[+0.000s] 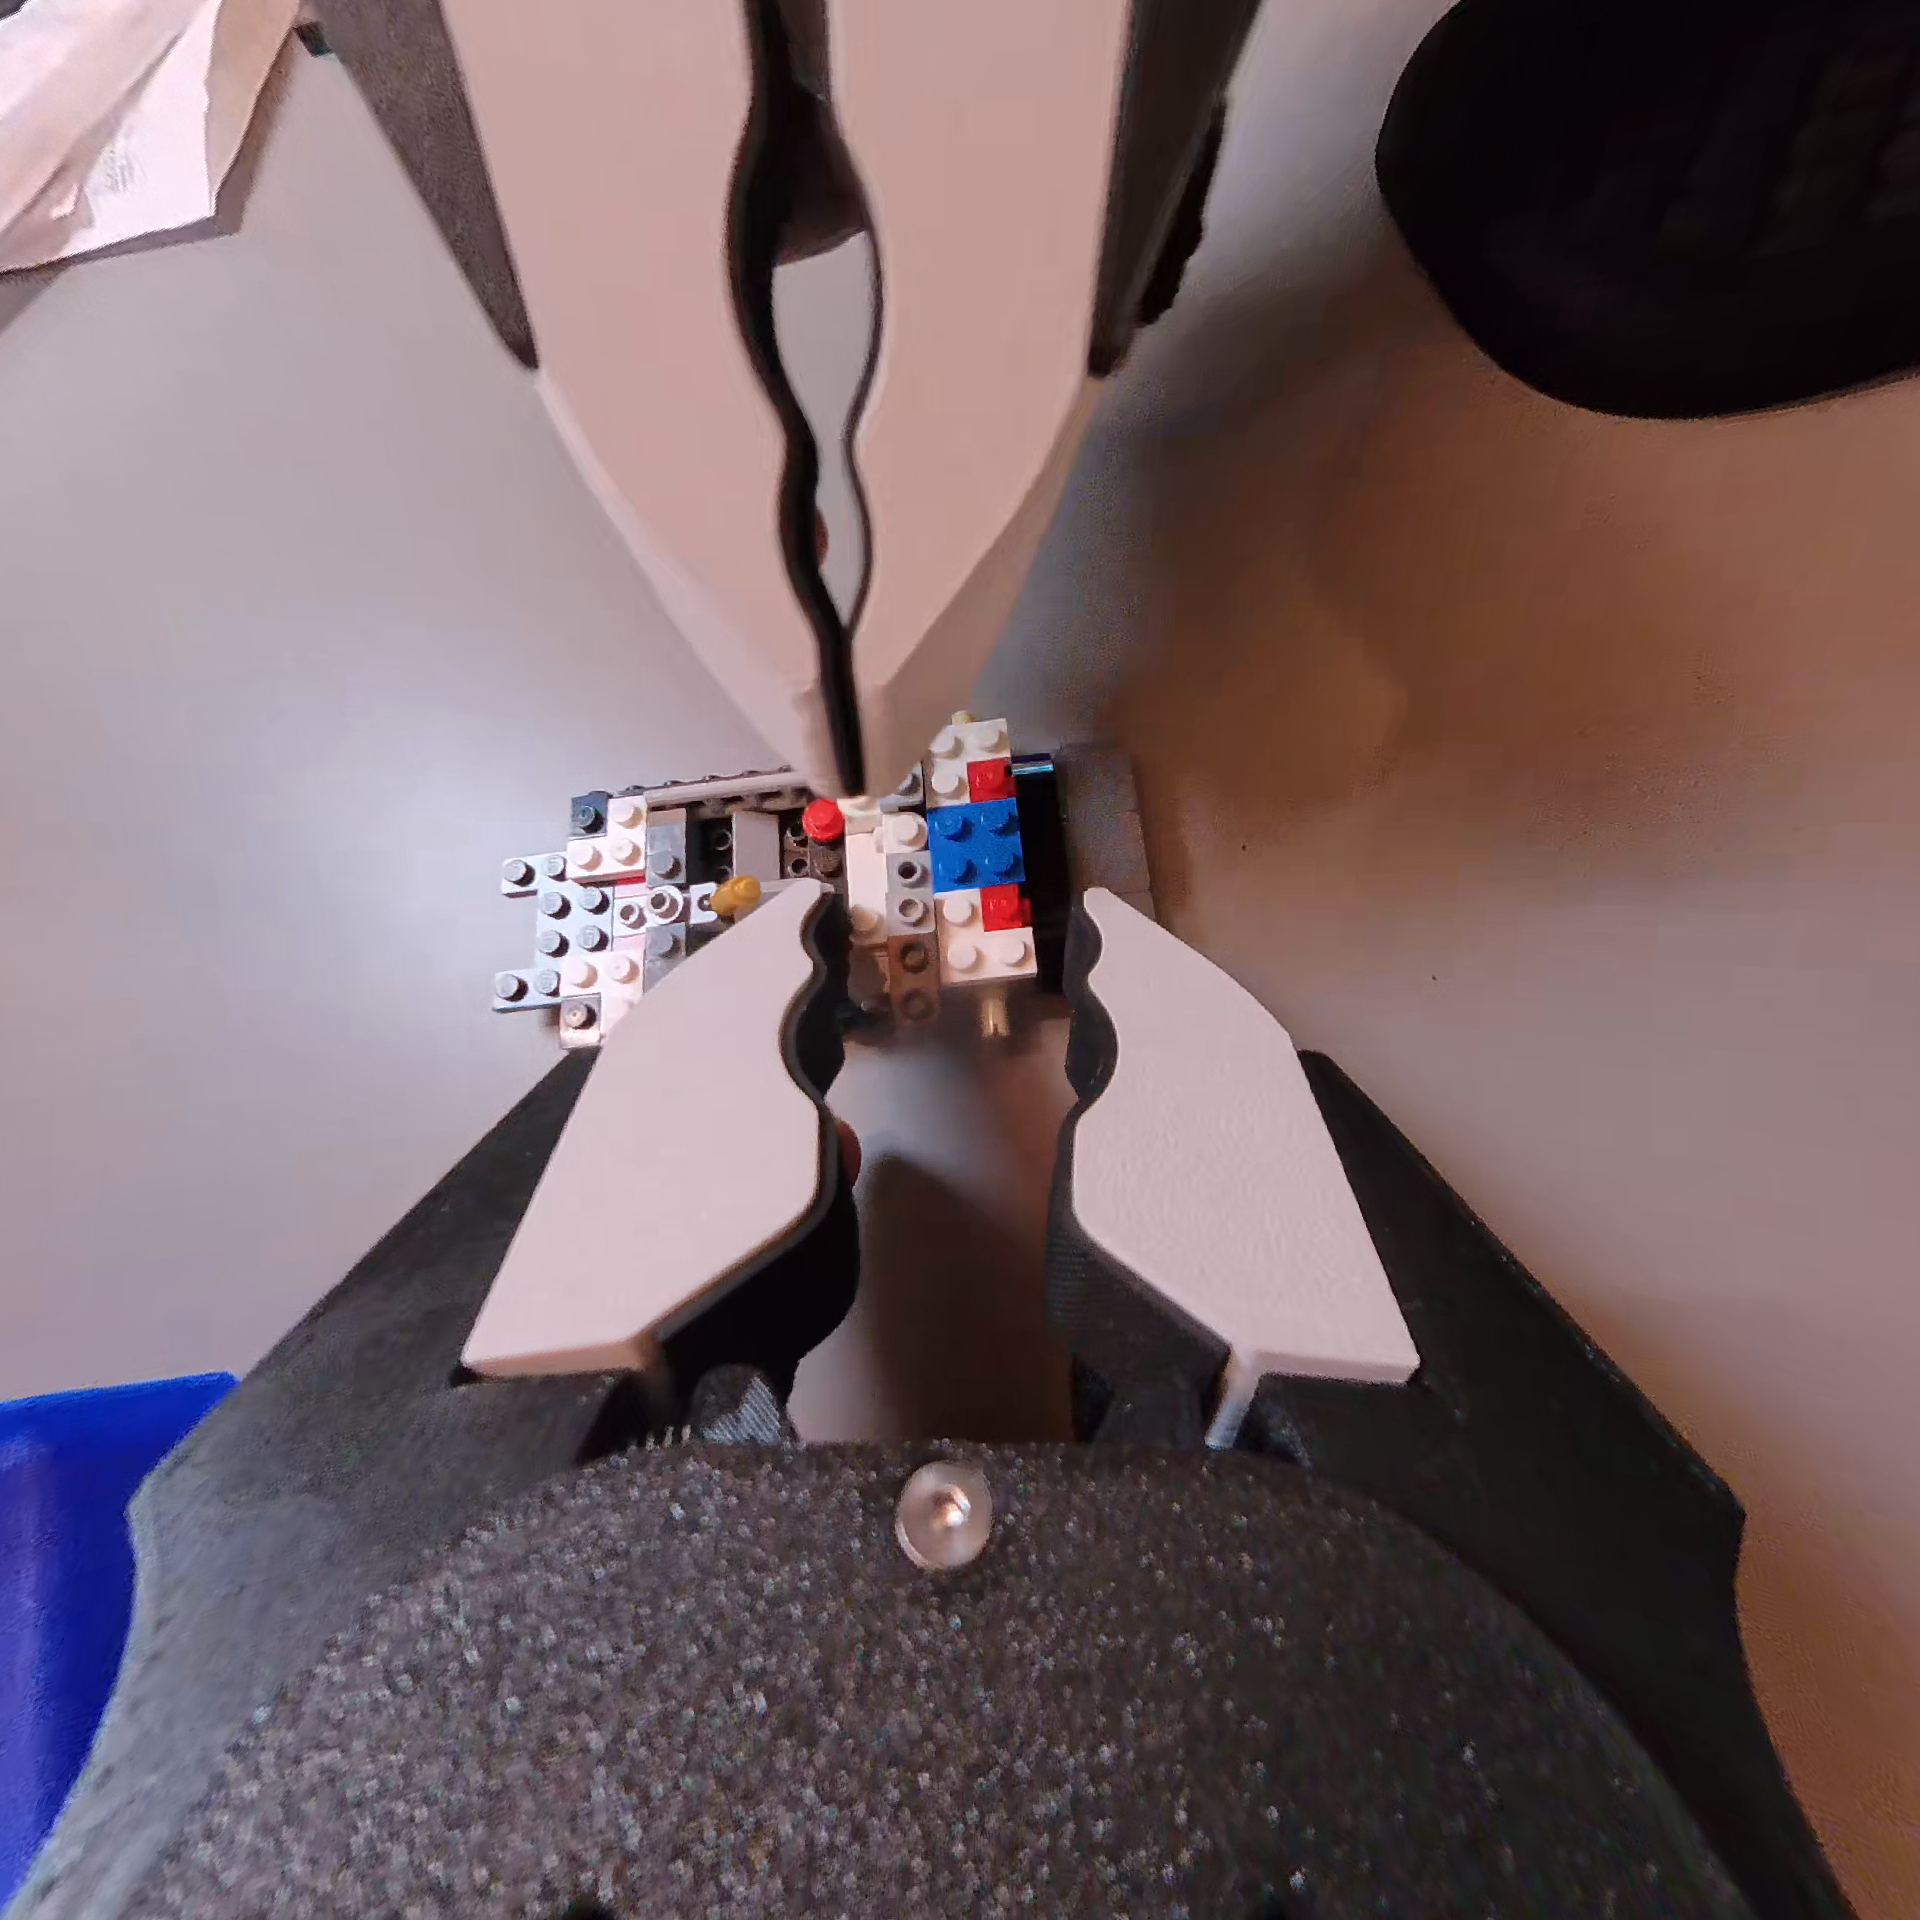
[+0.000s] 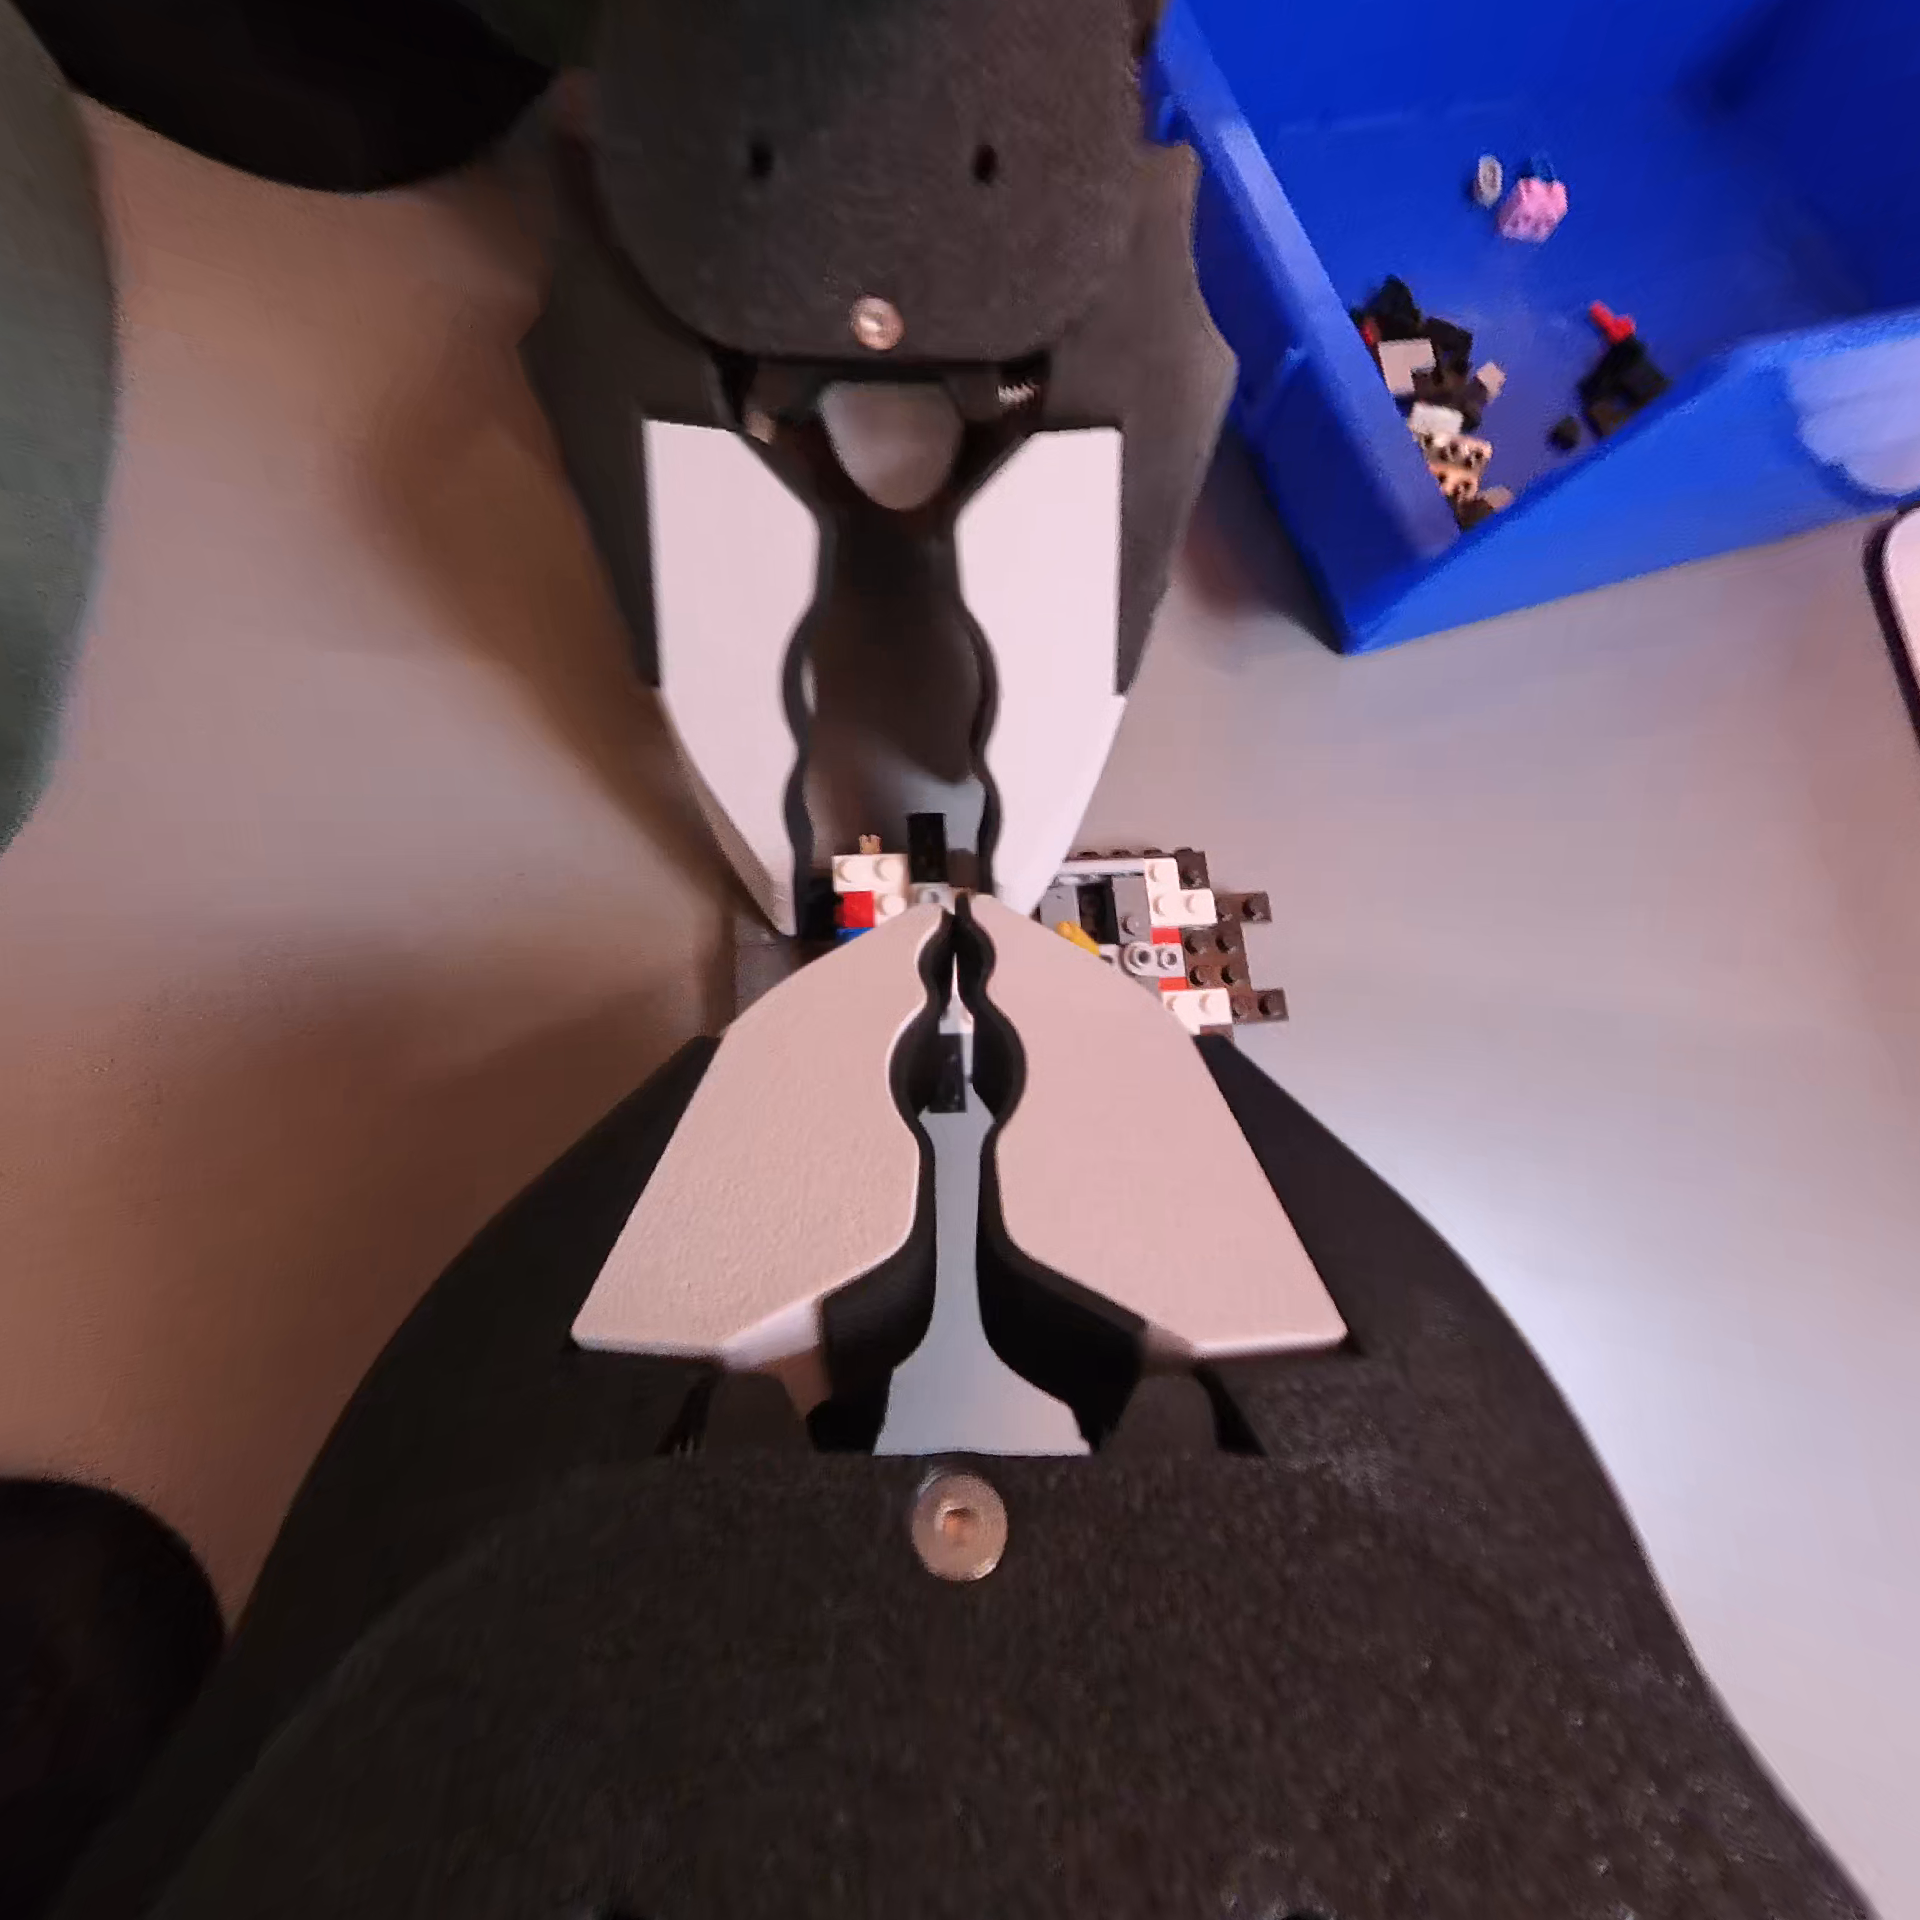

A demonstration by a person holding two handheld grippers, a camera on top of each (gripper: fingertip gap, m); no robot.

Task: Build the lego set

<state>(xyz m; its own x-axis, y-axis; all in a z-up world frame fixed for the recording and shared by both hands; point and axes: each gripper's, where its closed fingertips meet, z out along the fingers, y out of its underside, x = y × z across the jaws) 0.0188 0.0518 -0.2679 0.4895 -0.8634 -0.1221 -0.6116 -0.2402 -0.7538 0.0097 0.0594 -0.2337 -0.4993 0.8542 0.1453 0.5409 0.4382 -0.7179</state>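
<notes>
Our left gripper [image 1: 945, 935] brackets the blue, red and white end of the small multicoloured toy-brick model [image 1: 790, 894] on the pale surface [image 1: 1455, 831], its fingers apart. The model's long axis runs crosswise. Opposite, our right gripper [image 2: 958, 914] is pinched together on a piece at its middle.

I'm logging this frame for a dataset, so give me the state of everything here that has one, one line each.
Left gripper: jaws open, straddling the model's red, white and blue end.
Right gripper: jaws shut, tips at the model's middle; what they pinch is hidden.
Brick model: assembled, lying on the table.
Blue bin: open-topped, a few loose bricks inside.
</notes>
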